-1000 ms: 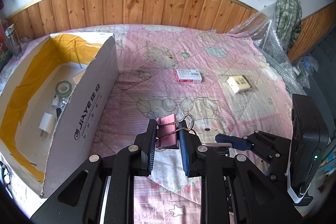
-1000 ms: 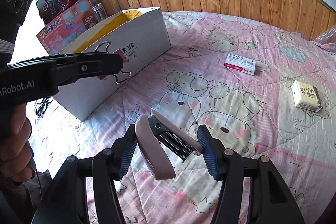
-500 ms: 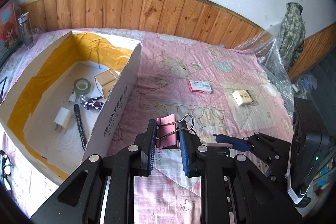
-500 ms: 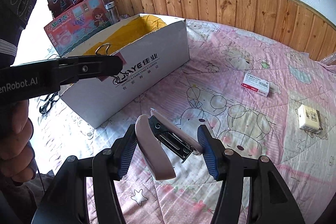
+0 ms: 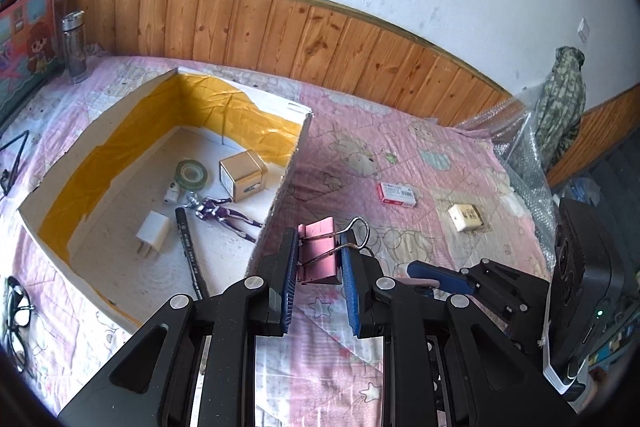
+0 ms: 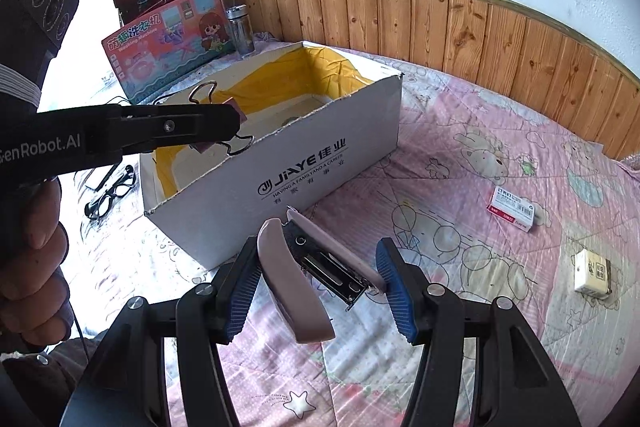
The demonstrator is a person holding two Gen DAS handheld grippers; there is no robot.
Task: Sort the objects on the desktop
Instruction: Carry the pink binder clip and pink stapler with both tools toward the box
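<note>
My left gripper [image 5: 319,259] is shut on a pink binder clip [image 5: 319,250] with wire handles, held above the near wall of the white cardboard box [image 5: 280,187]. From the right wrist view the left gripper [image 6: 236,119] hovers over the box [image 6: 304,163] with the binder clip [image 6: 234,107] in it. My right gripper [image 6: 318,267] is shut on a pale pink stapler [image 6: 296,283] that stands partly open, in front of the box's long side. A red-and-white staple box [image 6: 512,209] and a small cream box [image 6: 592,273] lie on the pink quilt to the right.
Inside the box lie a tape roll [image 5: 192,173], a tan carton [image 5: 243,175], a white charger [image 5: 153,233], a black pen [image 5: 190,251] and a purple figure [image 5: 218,213]. Glasses [image 6: 110,193] lie left of the box. Toy boxes [image 6: 168,35] and a bottle [image 6: 241,31] stand behind it.
Both grippers have risen and moved left toward the box, each keeping its object. The box interior has come fully into the left wrist view.
</note>
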